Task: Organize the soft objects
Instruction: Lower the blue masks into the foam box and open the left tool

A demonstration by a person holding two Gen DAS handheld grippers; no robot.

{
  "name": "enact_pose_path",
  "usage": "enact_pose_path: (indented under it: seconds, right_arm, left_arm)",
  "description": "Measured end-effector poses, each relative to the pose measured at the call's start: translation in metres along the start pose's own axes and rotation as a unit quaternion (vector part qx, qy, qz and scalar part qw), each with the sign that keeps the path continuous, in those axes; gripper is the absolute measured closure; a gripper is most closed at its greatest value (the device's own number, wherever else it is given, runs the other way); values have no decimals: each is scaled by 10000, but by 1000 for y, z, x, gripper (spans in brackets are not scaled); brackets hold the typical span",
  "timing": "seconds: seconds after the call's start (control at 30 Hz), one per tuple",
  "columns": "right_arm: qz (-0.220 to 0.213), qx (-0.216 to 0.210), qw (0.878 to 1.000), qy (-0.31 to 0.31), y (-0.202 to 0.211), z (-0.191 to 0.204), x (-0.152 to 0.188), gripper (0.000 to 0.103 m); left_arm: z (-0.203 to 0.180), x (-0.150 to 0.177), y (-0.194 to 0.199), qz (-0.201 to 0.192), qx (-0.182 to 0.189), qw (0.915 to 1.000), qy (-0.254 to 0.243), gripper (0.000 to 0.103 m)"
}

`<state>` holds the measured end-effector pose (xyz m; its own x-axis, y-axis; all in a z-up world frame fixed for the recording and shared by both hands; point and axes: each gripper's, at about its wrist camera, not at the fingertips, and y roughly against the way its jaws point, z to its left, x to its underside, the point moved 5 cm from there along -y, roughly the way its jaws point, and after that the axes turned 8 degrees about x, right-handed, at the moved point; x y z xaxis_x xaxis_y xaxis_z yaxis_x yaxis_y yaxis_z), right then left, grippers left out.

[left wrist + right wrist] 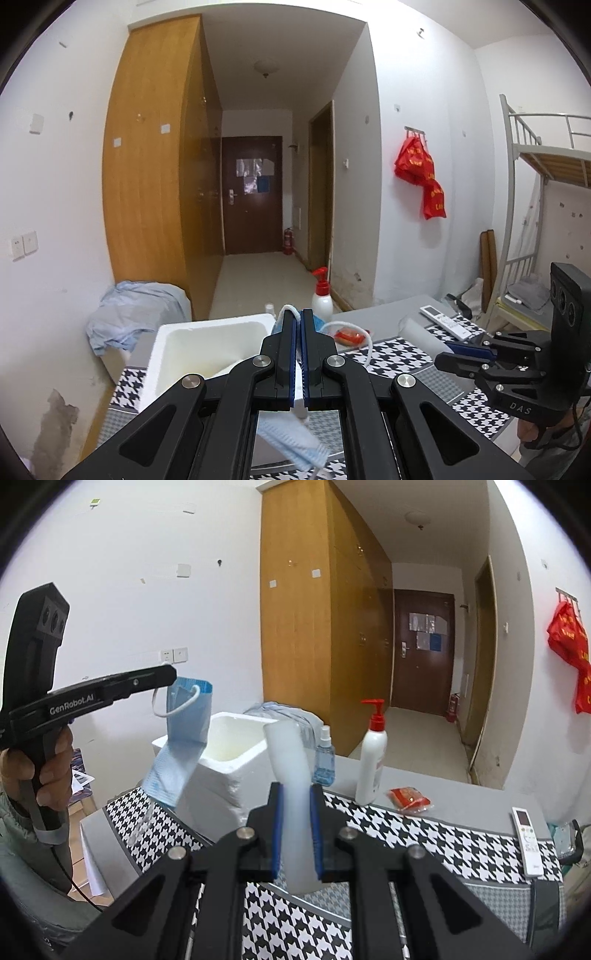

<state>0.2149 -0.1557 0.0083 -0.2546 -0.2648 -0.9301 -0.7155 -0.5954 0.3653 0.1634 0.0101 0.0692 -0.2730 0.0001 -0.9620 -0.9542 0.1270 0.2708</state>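
Note:
My left gripper (299, 314) is shut on a light blue face mask (295, 443), whose white ear loops stick out past the tips. In the right wrist view this left gripper (170, 675) is held up at the left, and the mask (184, 734) dangles from it just in front of a white foam box (236, 746). My right gripper (297, 788) is shut on a soft white roll (290, 753), which stands up between the blue pads. From the left wrist view, the right gripper (443, 352) and its roll (421, 332) hover over the houndstooth tablecloth (399, 358). The foam box (207, 339) is open-topped.
On the table stand a white pump bottle with a red top (371, 753) and a blue spray bottle (324, 760). A red packet (408, 797) and a white remote (528, 842) lie nearby. Crumpled pale blue cloth (133, 314) lies behind the box. A bunk bed (535, 155) stands at right.

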Motion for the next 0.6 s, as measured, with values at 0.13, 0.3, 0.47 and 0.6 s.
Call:
enact_pose_path:
  seconds: [0.13, 0.3, 0.47, 0.6]
  right_arm:
    - [-48, -90, 9999, 71, -3, 7, -7, 86]
    - [-58, -215, 9996, 149, -8, 16, -15, 86]
    - [-39, -364, 9991, 235, -14, 26, -22, 86]
    - [-12, -453, 9986, 272, -21, 31, -26, 86]
  left_arm:
    - [6, -7, 5, -72, -154, 9999, -11, 101]
    - [17, -11, 6, -57, -455, 9989, 20, 101]
    - [35, -15, 0, 90, -674, 9976, 129, 101]
    - [49, -19, -8, 266, -726, 9967, 232, 101]
